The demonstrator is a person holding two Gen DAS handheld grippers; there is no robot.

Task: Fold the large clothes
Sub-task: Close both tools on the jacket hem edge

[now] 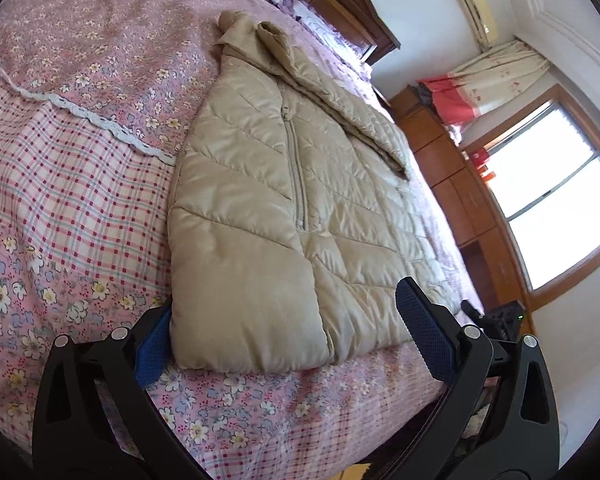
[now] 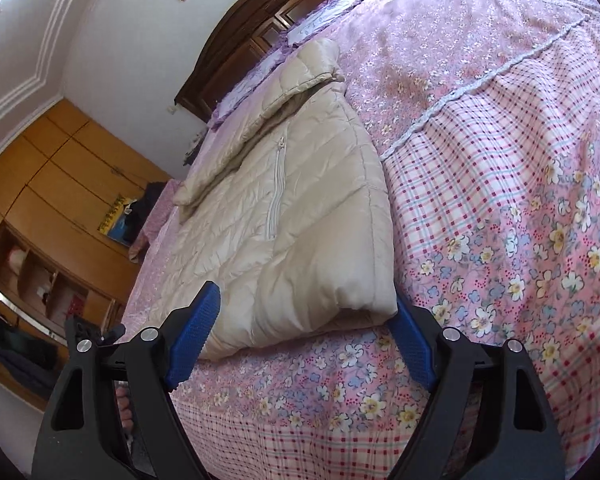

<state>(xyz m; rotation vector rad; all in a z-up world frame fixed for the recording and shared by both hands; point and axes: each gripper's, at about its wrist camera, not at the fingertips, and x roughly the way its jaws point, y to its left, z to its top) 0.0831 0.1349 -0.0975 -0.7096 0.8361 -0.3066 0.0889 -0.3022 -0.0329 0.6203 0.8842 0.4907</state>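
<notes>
**Observer:** Start at the claws. What have you got?

**Operator:** My left gripper (image 1: pixel 292 344) stands wide open, with nothing pinched. Its blue pads (image 1: pixel 424 336) straddle the near hem of the beige quilted puffer jacket (image 1: pixel 284 200); the left pad sits just beside the jacket's near left corner, but I can't say it presses on it. My right gripper (image 2: pixel 304 336) is spread just as wide, also empty, and brackets the other near corner of the hem (image 2: pixel 356 300).

**Observer:** And the jacket itself?

**Operator:** It lies flat on the bed's pink floral bedspread (image 1: pixel 80 208), hem towards me, collar towards the far wooden headboard (image 2: pixel 236 36). A sleeve (image 1: pixel 340 92) is already folded in across the body, so the sides look narrowed. A zipped pocket (image 1: pixel 298 176) shows on top.

**Observer:** So which step is this?

**Operator:** I judge the lengthwise folds done and the crosswise fold about to start: both claws are lined up on the hem corners.

**Observer:** What does the next move need?

**Operator:** Slide each lower finger under the padded edge, close on all layers at once, then lift both corners together and carry them towards the collar. The fabric looks slick and puffy, so a shallow bite could slip, and uneven lifting would skew the fold.
</notes>
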